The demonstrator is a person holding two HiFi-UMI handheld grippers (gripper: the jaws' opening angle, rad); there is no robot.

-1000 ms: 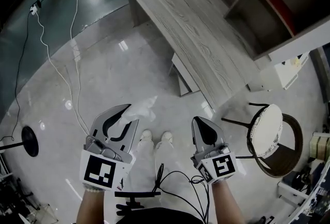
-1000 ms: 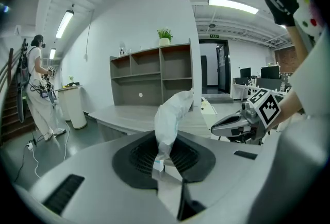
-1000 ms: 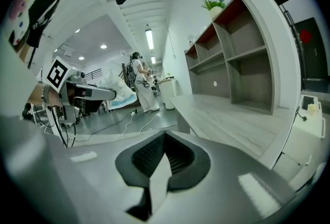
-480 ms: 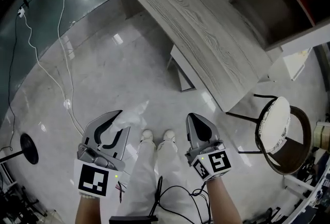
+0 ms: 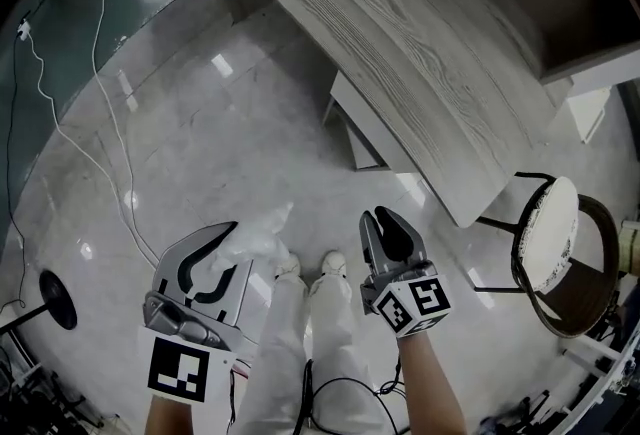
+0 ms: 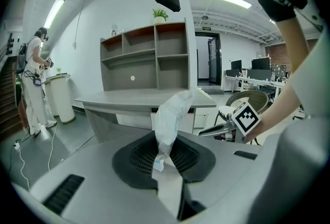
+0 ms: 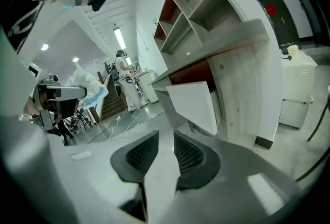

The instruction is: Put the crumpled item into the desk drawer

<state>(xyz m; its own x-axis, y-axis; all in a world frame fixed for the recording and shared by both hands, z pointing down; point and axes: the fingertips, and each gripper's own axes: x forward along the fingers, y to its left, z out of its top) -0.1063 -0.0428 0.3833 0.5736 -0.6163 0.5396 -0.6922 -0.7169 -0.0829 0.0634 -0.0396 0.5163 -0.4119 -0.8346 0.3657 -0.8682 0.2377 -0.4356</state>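
Sticking up from the left claw (image 6: 164, 155), pinched crumpled item (image 6: 170, 115)

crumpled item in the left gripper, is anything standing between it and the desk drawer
Nothing visible does. The crumpled item is clamped in the left gripper, and only open floor lies between it and the drawer under the desk. Whether the drawer is open far enough, the views don't settle.
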